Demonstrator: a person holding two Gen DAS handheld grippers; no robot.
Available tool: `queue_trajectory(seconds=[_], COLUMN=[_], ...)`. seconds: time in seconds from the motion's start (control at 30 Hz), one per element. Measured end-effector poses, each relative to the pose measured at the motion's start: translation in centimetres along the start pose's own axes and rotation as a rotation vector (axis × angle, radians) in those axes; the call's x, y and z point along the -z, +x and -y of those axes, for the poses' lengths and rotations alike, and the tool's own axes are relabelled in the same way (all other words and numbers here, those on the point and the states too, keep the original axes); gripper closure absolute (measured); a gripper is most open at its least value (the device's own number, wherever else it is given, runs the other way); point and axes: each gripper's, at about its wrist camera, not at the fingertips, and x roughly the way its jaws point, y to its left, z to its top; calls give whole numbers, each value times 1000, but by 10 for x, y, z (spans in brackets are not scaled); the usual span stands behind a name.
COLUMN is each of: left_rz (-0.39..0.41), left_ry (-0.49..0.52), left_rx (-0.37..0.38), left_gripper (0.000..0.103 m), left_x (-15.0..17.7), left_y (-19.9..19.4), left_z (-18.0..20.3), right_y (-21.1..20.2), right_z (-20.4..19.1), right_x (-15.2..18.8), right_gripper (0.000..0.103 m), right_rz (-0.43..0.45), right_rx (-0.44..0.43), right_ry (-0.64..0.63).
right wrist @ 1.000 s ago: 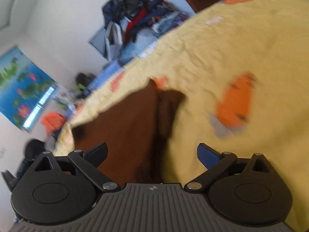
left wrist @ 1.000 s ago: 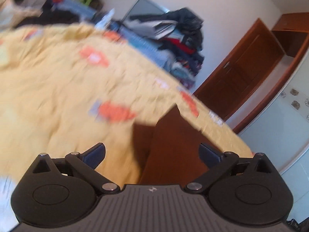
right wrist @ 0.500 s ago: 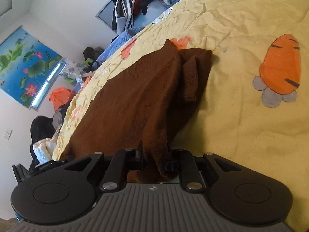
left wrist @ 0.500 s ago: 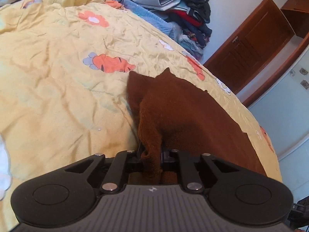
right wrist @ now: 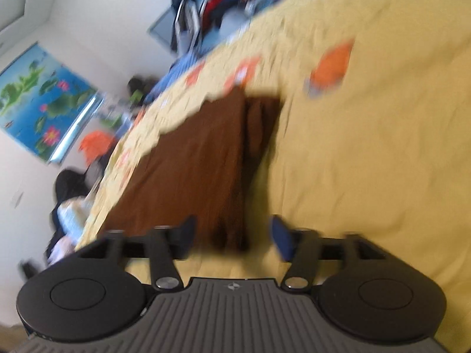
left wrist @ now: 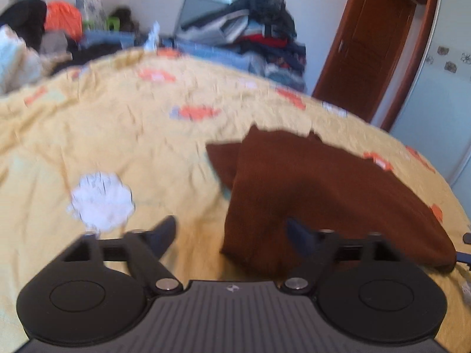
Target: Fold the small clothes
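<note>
So far the brown garment point(left wrist: 323, 194) lies on the yellow bedspread point(left wrist: 117, 147) folded at least once, a doubled layer showing along one edge (blur hides finer detail). Both the left gripper point(left wrist: 232, 232) and the right gripper point(right wrist: 232, 235) have just been opening; their jaws stand apart, and no pad presses on the cloth. Judging by its length, further folds likely remain.

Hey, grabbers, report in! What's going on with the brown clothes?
Left gripper and right gripper: jaws just opened, nothing pinched. Brown garment lying folded on the yellow bedspread. Nothing in the way.
</note>
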Motion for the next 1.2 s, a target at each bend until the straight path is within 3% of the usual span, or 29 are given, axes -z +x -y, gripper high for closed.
queue_trajectory(seconds=[0.1,0.13,0.17,0.2,0.23,0.3,0.43,0.57,0.6,0.67,0.7,0.73,0.8,0.83,0.87,0.9,0.97,1.07,1.13,1.2], left_rz=[2,0,-9,-44,-96,-93,-59,-115,-115,-111,-112,-108,-49,2,45,76,129,55,-30,-59], left_ry=[46,66,84,107,116,84,129,179,180,186,178,167,159,158,161,163,195,252,242,259], left_rx=[24,28,24,16,7,33,66,33,36,32,31,25,16,28,47,62,66,45,39,8], left_gripper=[16,16,33,81,93,94,97,97,96,92,87,84,78,75,60,31,12,14,14,12], left_x=[-4,-3,-2,-1,-1,-3,-15,-3,-1,-2,-6,-11,-23,-29,-36,-42,-50,-43,-30,-13], left_y=[8,13,21,31,42,43,24,34,35,32,29,24,7,-3,-9,-10,1,48,81,101], left_z=[14,18,22,24,25,18,10,0,0,3,4,5,9,12,17,23,42,65,69,70], right_y=[20,29,38,47,52,54,24,19,17,12,8,4,-1,-1,2,9,31,85,128,162], right_z=[-9,-13,-17,-22,-27,-35,-44,-22,-16,-13,-16,-21,-32,-37,-42,-47,-57,-65,-63,-60], right_x=[-13,-16,-16,-16,-13,-11,-9,7,10,5,2,-1,-10,-17,-26,-35,-55,-83,-98,-107], right_gripper=[27,36,48,76,86,86,88,89,91,84,70,42,18,19,19,18,12,12,15,17], right_rz=[-25,-46,-77,-117,-136,-150,-160,-249,-236,-214,-179,-148,-73,-48,-35,-18,19,4,-38,-80], right_rx=[-9,0,3,6,17,23,-37,59,37,23,29,36,39,32,23,20,38,98,199,269], right_ry=[-47,-73,-102,-130,-165,-221,-275,-290,-263,-186,-181,-183,-203,-214,-219,-226,-257,-303,-303,-307])
